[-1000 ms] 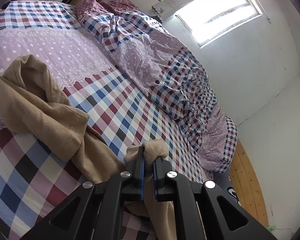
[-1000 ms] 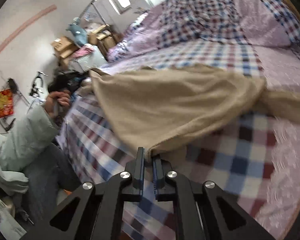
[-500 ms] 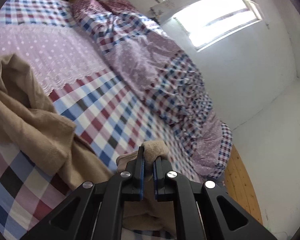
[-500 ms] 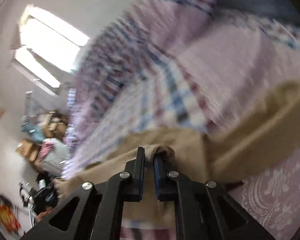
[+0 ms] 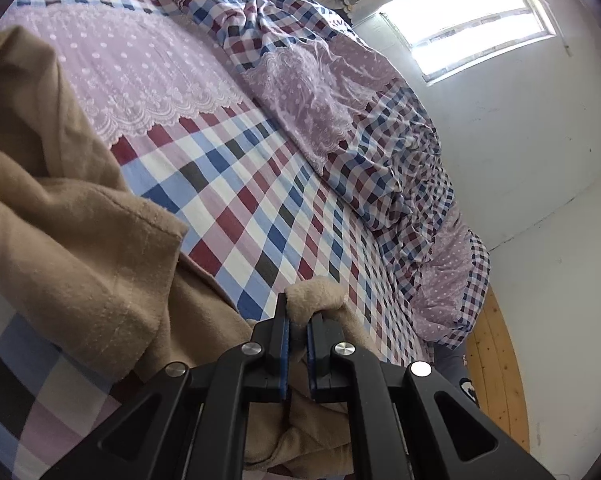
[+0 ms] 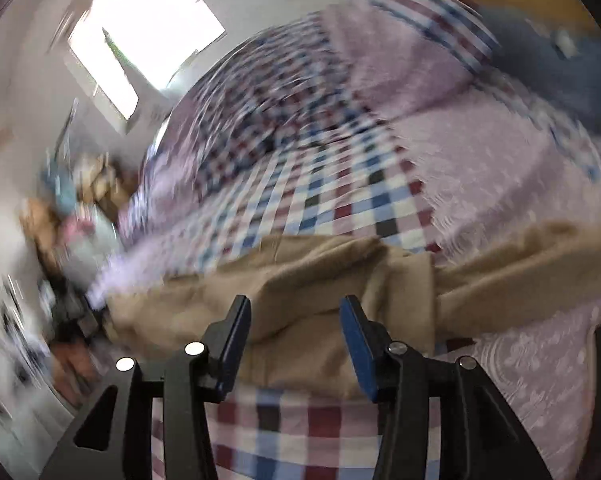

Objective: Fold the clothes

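Your left gripper and right gripper are black, with silver screws and blue-padded fingers.

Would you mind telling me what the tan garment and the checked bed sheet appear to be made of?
The tan garment looks like a thick, woolly or fleece-like fabric: matte, with a fuzzy nap and soft, rounded folds. The checked bed sheet looks like thin woven cotton or a blend: smooth and flat, with a crisp printed check and a lace-like trim where the lilac dotted panel begins.
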